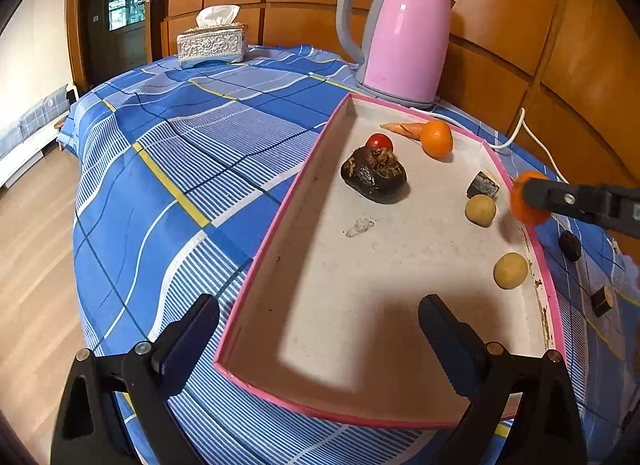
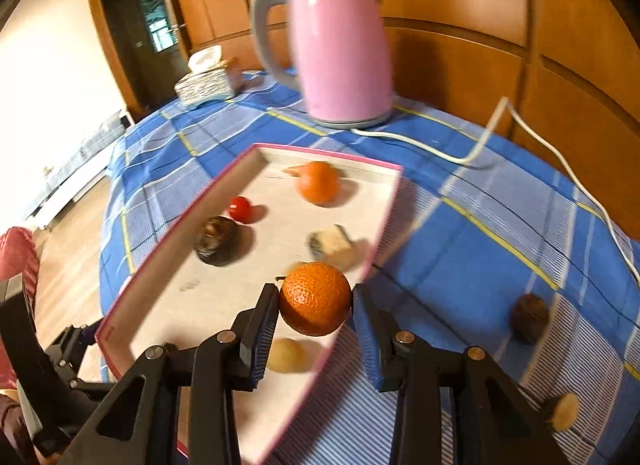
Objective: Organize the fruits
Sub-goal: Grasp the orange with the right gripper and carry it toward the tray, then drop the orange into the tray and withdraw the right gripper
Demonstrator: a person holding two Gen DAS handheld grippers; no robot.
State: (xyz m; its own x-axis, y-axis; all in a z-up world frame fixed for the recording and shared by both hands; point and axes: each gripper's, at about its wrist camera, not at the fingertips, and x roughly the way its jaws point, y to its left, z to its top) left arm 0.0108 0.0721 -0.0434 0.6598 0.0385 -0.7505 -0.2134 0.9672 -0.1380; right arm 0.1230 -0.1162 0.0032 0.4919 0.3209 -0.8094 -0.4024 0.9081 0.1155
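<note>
1. Nearest the lens in the right wrist view, the right gripper (image 2: 315,307) has its fingers closed against the sides of an orange (image 2: 315,298), held in the air over the right edge of a pink-rimmed tray (image 2: 120,357).
2. The left gripper (image 1: 320,329) hangs over the tray's near end, fingers spread wide and holding nothing.
3. Already inside the tray: a second orange (image 1: 436,138) at the far end touching a carrot (image 1: 404,128), a cherry tomato (image 1: 379,141) just beside a dark lumpy fruit (image 1: 374,174), two small tan round fruits (image 1: 480,210) along the right edge, and a dark-skinned cut piece (image 1: 483,184).
4. On the blue checked tabletop (image 1: 168,169), outside the tray's right edge, lie a dark wrinkled fruit (image 2: 530,317) and a cut brown piece (image 2: 562,411); by this reading the sorting is unfinished.
5. Risk: the orange is round and gripped only at its sides, so it could slip or, released from height, roll into the tan fruits or bounce over the low rim.
6. Risk: the pink kettle (image 1: 404,33) and its white cord (image 2: 440,149) stand at the tabletop's far edge; a wide swing toward the stray fruits could snag the cord.
7. The right wrist view is blurred, so exact finger contact is hard to judge.
</note>
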